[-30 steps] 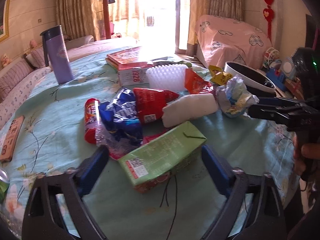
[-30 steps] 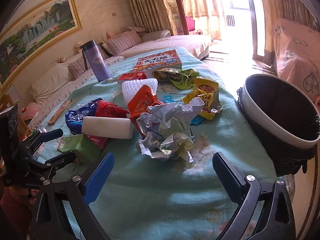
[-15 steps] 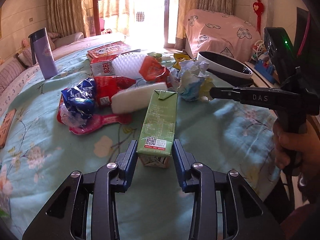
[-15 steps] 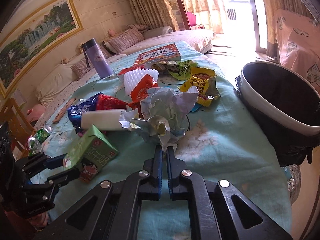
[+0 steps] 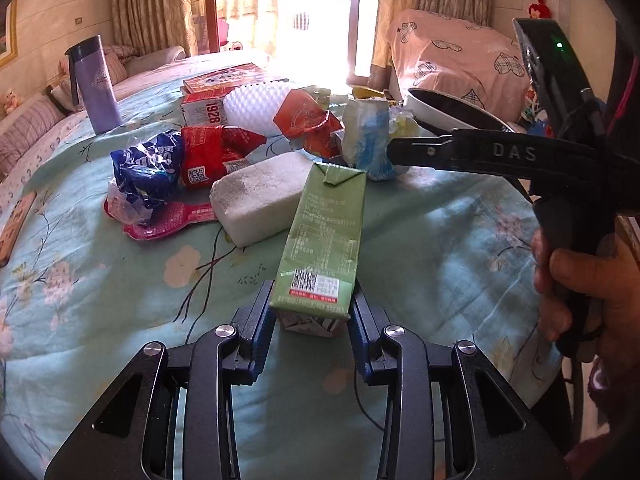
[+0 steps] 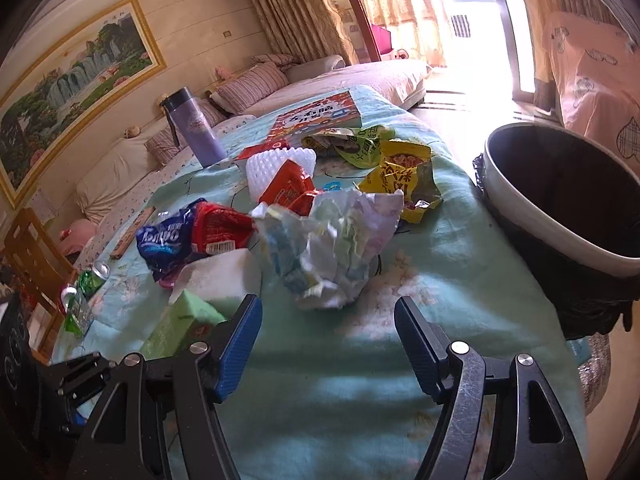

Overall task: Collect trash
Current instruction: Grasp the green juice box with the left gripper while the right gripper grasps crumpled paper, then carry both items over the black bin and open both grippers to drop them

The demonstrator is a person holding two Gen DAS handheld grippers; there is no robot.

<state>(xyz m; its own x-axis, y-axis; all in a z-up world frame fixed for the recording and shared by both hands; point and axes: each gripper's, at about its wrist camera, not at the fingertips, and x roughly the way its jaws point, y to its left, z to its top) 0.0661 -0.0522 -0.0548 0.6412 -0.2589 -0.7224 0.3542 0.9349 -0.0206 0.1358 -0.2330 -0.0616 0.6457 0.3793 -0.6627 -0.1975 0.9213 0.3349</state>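
- Well, over on the left, the left gripper (image 5: pixel 311 316) has its jaws pinching the base of the green carton (image 5: pixel 326 236), not yet binned.
- Mid-table (image 6: pixel 440 252), the pile remains: blue wrapper (image 6: pixel 168 240), white foam block (image 5: pixel 256 196), crumpled paper (image 6: pixel 332 248) and yellow packet (image 6: pixel 404 176).
- Right gripper (image 6: pixel 328 344) hovers with jaws spread before the paper.
- Far right, the trash bin (image 6: pixel 560 216) waits, looking empty.

Matt green paper carton (image 5: pixel 324 236), crumpled paper ball (image 6: pixel 332 248), glossy foil wrappers (image 5: pixel 148 168), rough white foam block (image 5: pixel 260 196), floral cloth tablecloth (image 5: pixel 100 280).
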